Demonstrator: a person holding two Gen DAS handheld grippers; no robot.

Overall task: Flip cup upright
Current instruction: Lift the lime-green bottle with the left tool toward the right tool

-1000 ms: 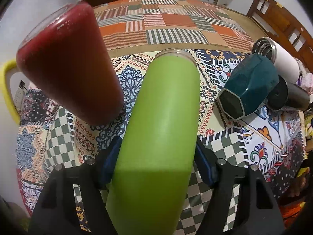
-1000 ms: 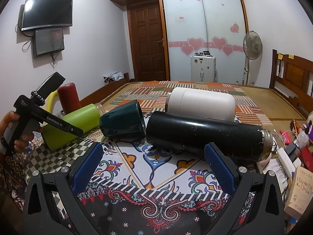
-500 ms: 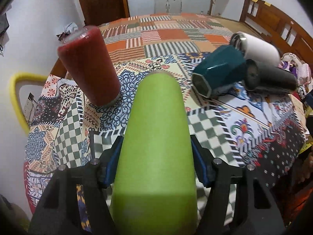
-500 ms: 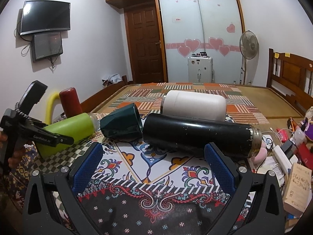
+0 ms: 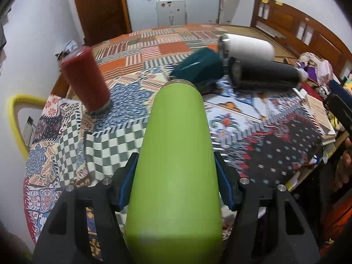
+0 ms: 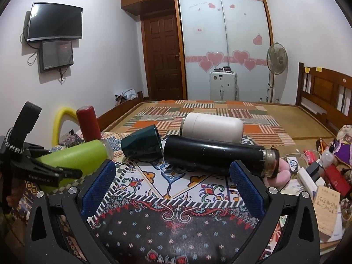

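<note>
Left wrist view: left hand-held gripper is clamped around the green cup, tilted off the counter; right hand-held gripper hangs spread apart, holding nothing.

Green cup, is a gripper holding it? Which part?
Yes. The left gripper holds the green cup by the sides of its body, toward its closed end. The right gripper is open and holds nothing.

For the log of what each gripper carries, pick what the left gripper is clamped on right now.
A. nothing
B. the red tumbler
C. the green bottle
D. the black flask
C: the left gripper has its blue pads pressed on both sides of the green bottle, held tilted above the cloth; the red tumbler and black flask are untouched.
</note>
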